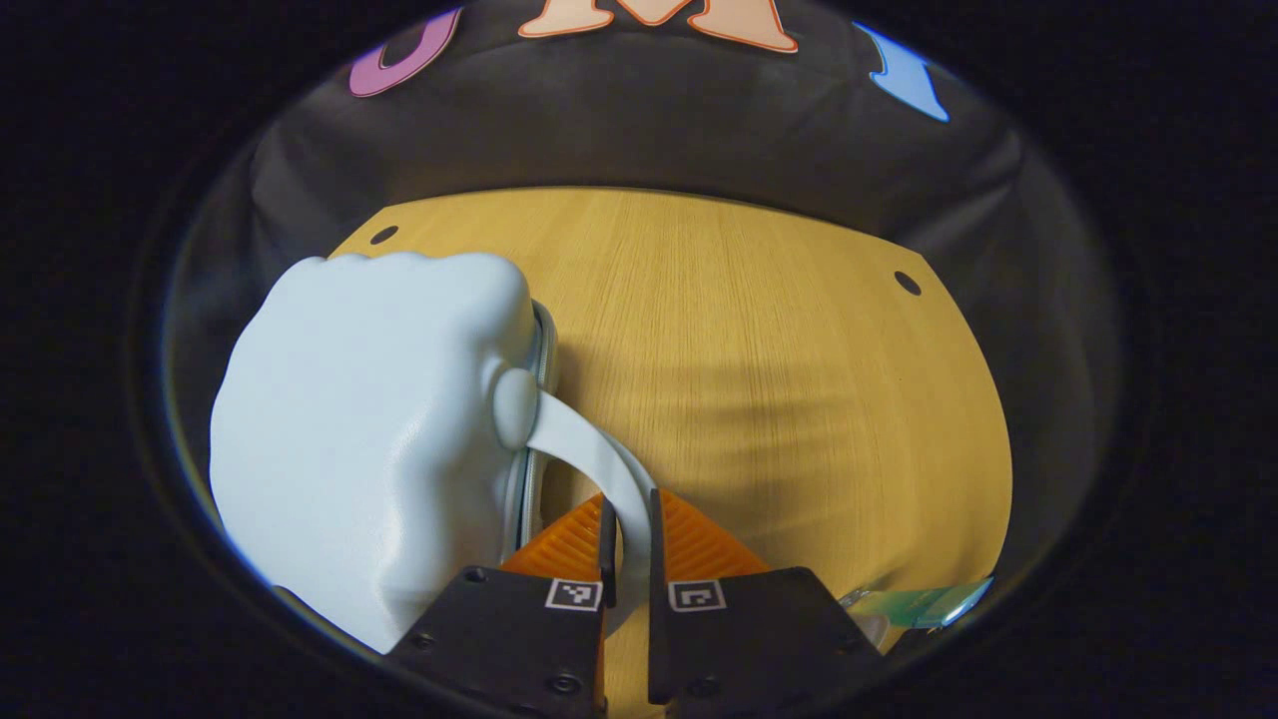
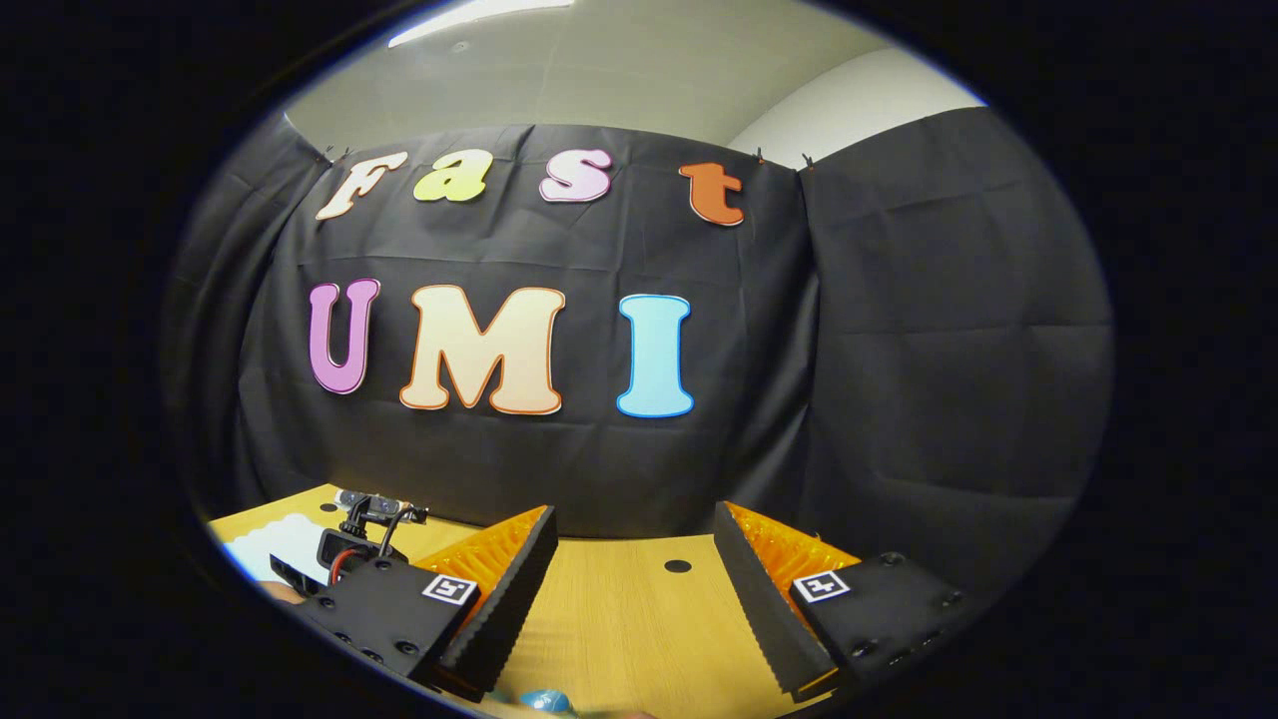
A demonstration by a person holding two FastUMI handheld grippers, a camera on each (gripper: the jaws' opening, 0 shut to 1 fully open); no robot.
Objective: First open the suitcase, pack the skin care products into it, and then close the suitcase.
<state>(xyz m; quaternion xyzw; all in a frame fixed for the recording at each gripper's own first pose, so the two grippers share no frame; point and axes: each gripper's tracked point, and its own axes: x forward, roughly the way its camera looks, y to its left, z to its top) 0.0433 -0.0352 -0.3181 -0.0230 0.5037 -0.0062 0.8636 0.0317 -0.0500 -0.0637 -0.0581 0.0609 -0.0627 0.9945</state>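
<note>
**Now: left tool pinching the suitcase handle, right tool spread above the bench**

Your left tool (image 1: pixel 627 534) is gripping the pale strap handle (image 1: pixel 589 454) of the suitcase (image 1: pixel 369 439); in the left gripper view both fingers are pressing on the strap, which is running down between them. The suitcase is pale blue and glossy, and it is sitting on the wooden bench (image 1: pixel 779 399) at the left of that view, with its zip seam (image 1: pixel 544 350) facing the tool. The handle is arcing from a rounded mount (image 1: pixel 514 407) on the case's side toward the fingers. A small greenish packet (image 1: pixel 924 604) is lying at the near right edge of the bench, partly cut off; you cannot tell what it is.

Your right tool (image 2: pixel 631 584) is hovering with its fingers spread wide and nothing between them, pointing at the black cloth wall (image 2: pixel 899 399). Below the gap, bare bench (image 2: pixel 619 619) is showing. At the lower left of the right gripper view, the other tool's camera mount (image 2: pixel 364 529) is showing beside a pale patch (image 2: pixel 290 539) that is probably the suitcase. A small blue rounded thing (image 2: pixel 544 701) is peeking in at the bottom edge, too cropped to identify.
</note>
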